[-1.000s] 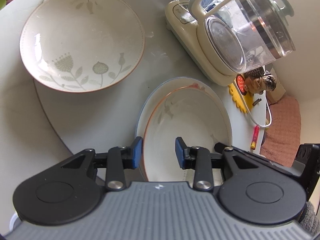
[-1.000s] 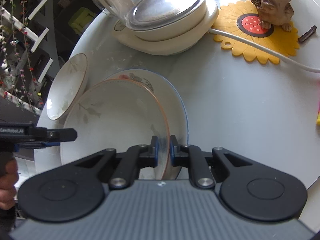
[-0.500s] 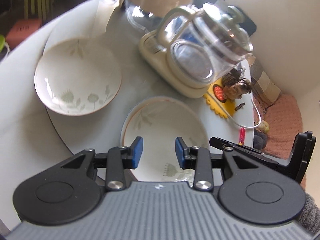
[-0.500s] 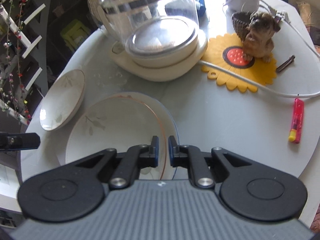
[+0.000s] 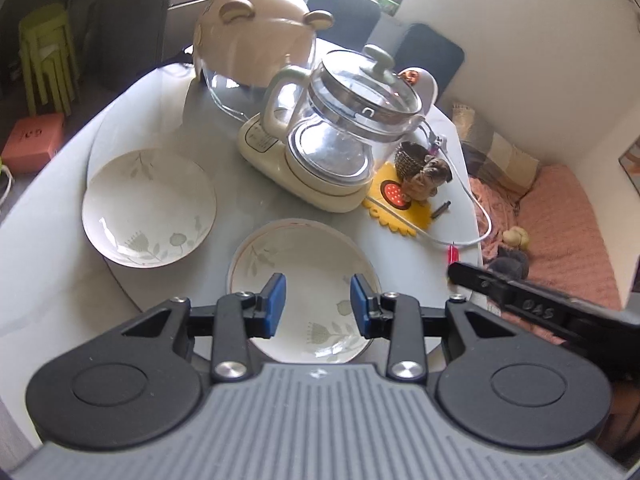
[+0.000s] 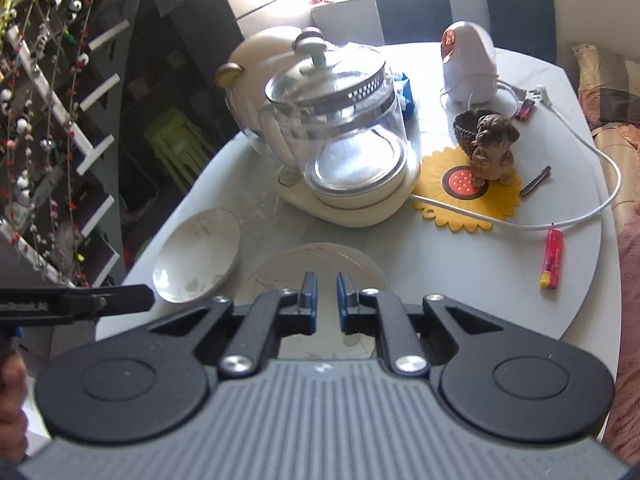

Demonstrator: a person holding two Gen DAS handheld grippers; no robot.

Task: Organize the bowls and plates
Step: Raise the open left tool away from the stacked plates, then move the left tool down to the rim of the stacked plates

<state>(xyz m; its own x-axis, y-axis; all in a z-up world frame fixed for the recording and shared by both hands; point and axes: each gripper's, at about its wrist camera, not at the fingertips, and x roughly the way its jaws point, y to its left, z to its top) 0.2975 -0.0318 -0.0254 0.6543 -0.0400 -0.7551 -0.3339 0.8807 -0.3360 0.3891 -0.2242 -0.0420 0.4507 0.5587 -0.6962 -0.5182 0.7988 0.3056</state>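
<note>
A cream bowl with leaf prints (image 5: pixel 304 280) sits on the white table, nested on a plate whose far edge (image 5: pixel 304 223) just shows. My left gripper (image 5: pixel 319 306) hovers above the bowl's near side, open, with nothing between its blue pads. A second matching bowl (image 5: pixel 150 208) lies to the left on the table. In the right wrist view my right gripper (image 6: pixel 327 300) is shut, a narrow slit between its pads, held above the nested bowl (image 6: pixel 320 258) and gripping nothing. The second bowl (image 6: pixel 198 254) lies to its left. The right gripper's fingers (image 5: pixel 500 284) hang off to the bowl's right.
Behind the bowls stands a glass kettle (image 5: pixel 352 120) on a cream base. A sunflower mat (image 6: pixel 468 196) with a dog figurine (image 6: pixel 492 148), a white cable (image 6: pixel 560 224), a red stick (image 6: pixel 552 258) and a bear-eared cover (image 5: pixel 256 28) crowd the far side. The table edge (image 6: pixel 600 300) curves at right.
Both grippers rose and drew back from the table. The right gripper came off the bowl's rim, and the bowl now rests on the plate. The left jaws kept their gap.
</note>
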